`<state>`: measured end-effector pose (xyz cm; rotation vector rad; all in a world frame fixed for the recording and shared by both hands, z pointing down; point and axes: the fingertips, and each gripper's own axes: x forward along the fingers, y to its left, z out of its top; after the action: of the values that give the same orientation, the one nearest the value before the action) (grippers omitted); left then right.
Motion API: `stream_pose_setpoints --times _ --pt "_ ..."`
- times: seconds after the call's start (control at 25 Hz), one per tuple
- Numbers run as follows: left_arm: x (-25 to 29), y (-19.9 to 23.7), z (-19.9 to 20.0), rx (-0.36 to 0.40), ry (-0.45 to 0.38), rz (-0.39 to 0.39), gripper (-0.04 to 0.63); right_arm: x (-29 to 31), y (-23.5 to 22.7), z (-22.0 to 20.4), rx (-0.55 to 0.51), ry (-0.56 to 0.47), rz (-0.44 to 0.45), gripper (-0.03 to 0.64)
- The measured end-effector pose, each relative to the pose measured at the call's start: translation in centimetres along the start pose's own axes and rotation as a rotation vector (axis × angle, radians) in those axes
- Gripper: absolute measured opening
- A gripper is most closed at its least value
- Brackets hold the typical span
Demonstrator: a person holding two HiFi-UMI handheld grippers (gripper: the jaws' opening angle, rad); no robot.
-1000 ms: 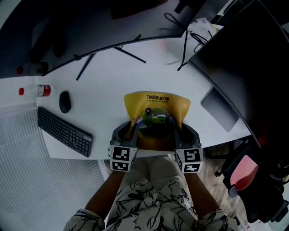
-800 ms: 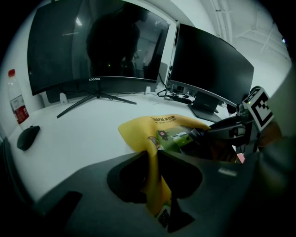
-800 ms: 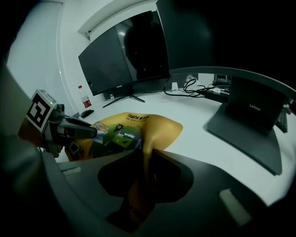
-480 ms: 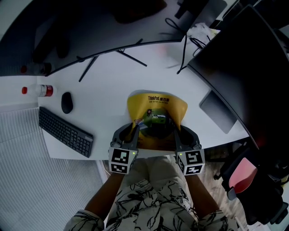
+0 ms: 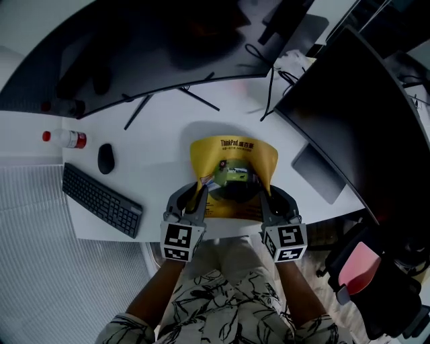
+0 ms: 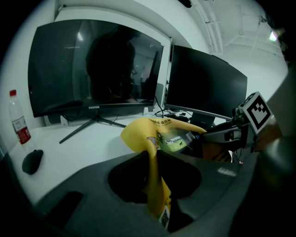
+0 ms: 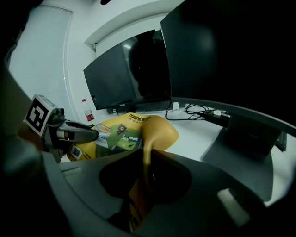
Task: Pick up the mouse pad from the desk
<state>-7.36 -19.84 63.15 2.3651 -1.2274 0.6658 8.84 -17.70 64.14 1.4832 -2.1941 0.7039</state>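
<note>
Both pairs of jaws pinch the near corners of the yellow mouse pad (image 5: 234, 158), the left gripper (image 5: 199, 193) on one and the right gripper (image 5: 264, 193) (jaws just closing tighter) on the other. The pad bows between them at the front edge of the desk (image 5: 161, 168), with both grippers side by side and angled downward.

A white tabletop (image 5: 161, 138) filled the middle of the dim head view. A wide curved monitor (image 5: 134, 47) stood along its far edge from ten to twelve o'clock, its thin stand legs (image 5: 199, 99) splayed on the surface. A second dark monitor (image 5: 356, 114) rose at two o'clock, with black cables (image 5: 270, 74) trailing at one o'clock. At nine o'clock lay a black keyboard (image 5: 102, 199), a mouse (image 5: 105, 158) and a red-capped bottle (image 5: 65, 138). Ribbed grey floor (image 5: 54, 269) showed at eight o'clock and a chair (image 5: 359, 265) with a reddish seat at four o'clock. The wall (image 6: 115, 11) behind the monitors was white.
</note>
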Motion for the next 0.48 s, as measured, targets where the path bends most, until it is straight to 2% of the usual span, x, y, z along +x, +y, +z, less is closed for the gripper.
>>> stream_pose_setpoints --times 0.48 --pt "-2.7 0.9 7.6 0.049 -0.146 0.007 0.077 -2.1 0.6 7.9 -0.031 -0.171 0.015 0.067"
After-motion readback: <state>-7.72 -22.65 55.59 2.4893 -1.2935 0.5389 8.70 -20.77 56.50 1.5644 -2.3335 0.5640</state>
